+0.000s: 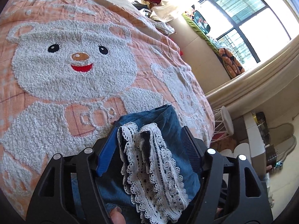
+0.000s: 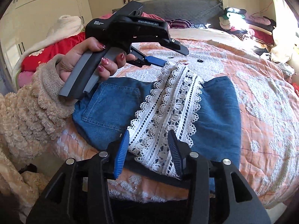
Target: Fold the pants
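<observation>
**Left wrist view.** Item: pants [image 1: 166,134], blue denim with white lace trim [image 1: 149,160]. They lie folded on the bed [image 1: 56,74], on its orange bear-pattern cover, toward the bed's near edge. The left gripper [image 1: 149,140] stands with its jaws parted, one on either side of the lace hems. The blue pad [image 1: 106,149] sits just beside the lace, and whether it touches cannot be told; the other pad stands clear. Judged as a release: the hems have been laid over the body of the garment and the tongs no longer clamp them. The two lace hems lie side by side and run away from the camera.

**Right wrist view.** The pants [image 2: 220,112] sit as a short, wide bundle across the bed's near edge, back pocket [image 2: 110,106] on the picture's left. The lace band [image 2: 168,112] crosses the middle, from the near edge toward the headboard [image 2: 186,5]. The bundle's long axis runs left to right, along that edge. The right gripper [image 2: 147,149] is open, its jaws straddling the near end of the lace without pinching it. The left gripper [image 2: 157,60], held in a hand [image 2: 84,59] with a fleece sleeve [image 2: 33,100], points its tip at the far end of the lace. Both tongs at opposite ends of the band suggests a fold just set down.
</observation>
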The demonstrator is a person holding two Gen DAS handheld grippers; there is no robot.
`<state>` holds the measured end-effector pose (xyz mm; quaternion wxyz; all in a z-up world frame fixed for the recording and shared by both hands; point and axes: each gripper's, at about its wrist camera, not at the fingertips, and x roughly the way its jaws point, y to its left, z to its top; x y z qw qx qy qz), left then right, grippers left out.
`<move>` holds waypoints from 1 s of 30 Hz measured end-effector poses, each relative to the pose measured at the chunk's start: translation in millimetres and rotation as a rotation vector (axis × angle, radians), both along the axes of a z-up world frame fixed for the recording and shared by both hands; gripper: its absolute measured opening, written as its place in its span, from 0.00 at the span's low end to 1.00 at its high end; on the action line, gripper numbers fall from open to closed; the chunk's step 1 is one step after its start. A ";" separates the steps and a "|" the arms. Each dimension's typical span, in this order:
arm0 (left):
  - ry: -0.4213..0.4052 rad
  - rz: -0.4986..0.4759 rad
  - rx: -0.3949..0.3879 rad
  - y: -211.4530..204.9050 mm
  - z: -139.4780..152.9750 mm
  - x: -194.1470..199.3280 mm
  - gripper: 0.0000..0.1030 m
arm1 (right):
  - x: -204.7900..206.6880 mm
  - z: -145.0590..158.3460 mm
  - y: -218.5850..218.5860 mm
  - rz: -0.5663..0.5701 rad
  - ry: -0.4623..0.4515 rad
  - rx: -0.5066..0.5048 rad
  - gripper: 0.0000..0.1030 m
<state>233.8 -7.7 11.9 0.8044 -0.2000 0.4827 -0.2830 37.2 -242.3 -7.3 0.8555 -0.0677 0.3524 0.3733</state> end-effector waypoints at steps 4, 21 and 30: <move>0.003 -0.038 0.077 -19.2 -7.4 1.0 0.58 | -1.6 -3.1 0.8 0.007 0.007 -0.034 0.47; 0.036 -0.062 0.181 -22.1 -19.1 -2.9 0.09 | -4.7 0.1 13.6 0.059 0.010 0.018 0.10; 0.060 -0.055 0.180 -18.0 -32.2 -1.1 0.12 | 1.0 -11.6 35.9 0.079 0.002 -0.073 0.49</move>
